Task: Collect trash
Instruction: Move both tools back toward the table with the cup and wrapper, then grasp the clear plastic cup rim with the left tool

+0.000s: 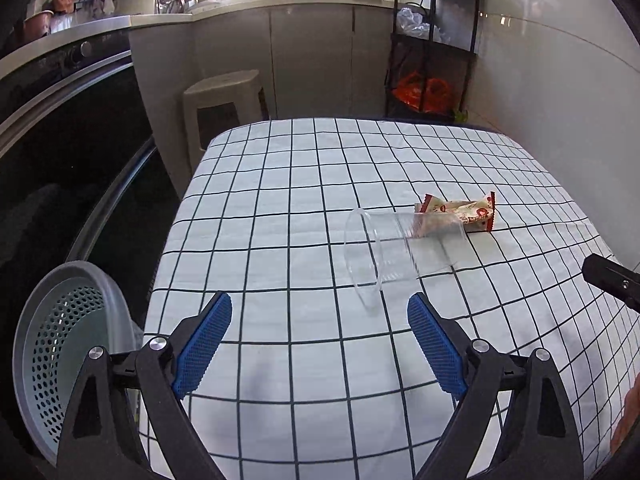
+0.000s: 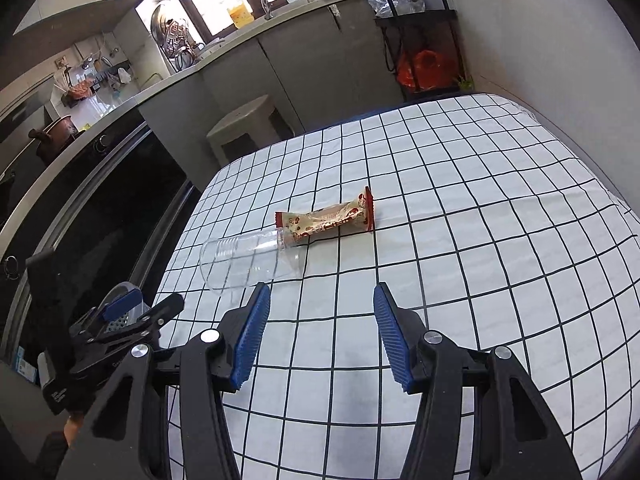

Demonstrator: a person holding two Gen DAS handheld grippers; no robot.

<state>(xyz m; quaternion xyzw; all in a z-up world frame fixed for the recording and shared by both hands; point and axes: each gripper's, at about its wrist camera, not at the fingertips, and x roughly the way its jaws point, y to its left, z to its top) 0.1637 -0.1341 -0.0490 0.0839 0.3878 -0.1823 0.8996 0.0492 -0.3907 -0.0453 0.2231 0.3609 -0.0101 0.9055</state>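
Both our grippers, left gripper (image 1: 320, 344) and right gripper (image 2: 320, 332), hold jaws spread, empty. We think the cup (image 1: 394, 250) is light, thin, crushable; pinch its rim gently.

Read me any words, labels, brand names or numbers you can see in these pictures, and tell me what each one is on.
None can be read for certain.
Snack wrapper: red and cream print with what looks like lettering, too small and blurred to read.
Left gripper: faint pale marks on its black body, illegible.
Clear plastic cup: no print visible.
Checked tablecloth: only grid lines, no text.
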